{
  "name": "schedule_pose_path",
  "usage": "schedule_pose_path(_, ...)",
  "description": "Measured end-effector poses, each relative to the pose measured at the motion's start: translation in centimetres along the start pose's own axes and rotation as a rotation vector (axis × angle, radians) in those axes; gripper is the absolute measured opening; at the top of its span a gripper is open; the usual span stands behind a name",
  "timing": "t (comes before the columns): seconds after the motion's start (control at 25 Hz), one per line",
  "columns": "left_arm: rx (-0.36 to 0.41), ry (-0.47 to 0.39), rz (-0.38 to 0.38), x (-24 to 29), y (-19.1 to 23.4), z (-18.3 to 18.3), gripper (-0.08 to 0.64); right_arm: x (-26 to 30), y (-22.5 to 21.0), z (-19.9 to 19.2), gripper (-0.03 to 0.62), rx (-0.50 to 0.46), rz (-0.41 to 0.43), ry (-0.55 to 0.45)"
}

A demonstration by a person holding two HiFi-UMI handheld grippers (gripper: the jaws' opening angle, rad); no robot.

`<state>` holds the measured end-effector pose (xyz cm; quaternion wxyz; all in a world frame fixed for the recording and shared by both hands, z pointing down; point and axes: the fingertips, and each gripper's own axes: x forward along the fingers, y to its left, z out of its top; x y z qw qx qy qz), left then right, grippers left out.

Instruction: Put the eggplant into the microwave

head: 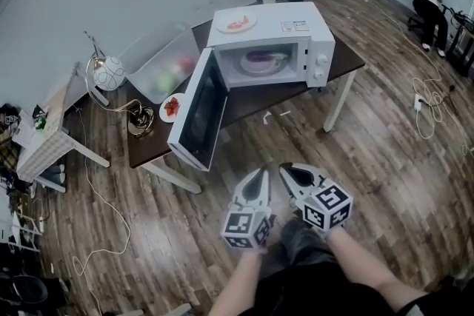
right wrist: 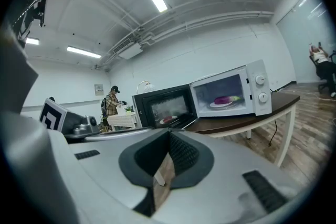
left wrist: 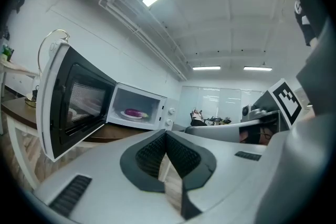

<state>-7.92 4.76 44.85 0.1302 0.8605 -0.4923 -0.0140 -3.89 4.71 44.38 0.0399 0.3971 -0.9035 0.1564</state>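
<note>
Looking down, I have the left gripper and right gripper side by side, well apart from the table. Both have their jaws pressed together on nothing. The eggplant lies on a plate inside the microwave, whose door hangs open. A label on the microwave's top is there (too small to read).

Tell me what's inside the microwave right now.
A purple eggplant lies on a plate inside the microwave, whose door hangs open. The plate covers the cavity floor beneath it, so nothing there can be checked.
</note>
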Motion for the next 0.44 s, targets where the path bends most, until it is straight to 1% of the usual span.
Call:
schedule_pose_path(0.16,0.009,-0.009,-0.004,-0.6,-0.3,0.2,-0.006,-0.6,1.0,0.3,0.0,-0.063,0.002,0.0)
schedule_pose_path(0.44,0.019,-0.04,0.007,-1.7,-0.3,1.6,-0.006,-1.1,2.7,1.5,-0.001,-0.092,0.019,-0.018)
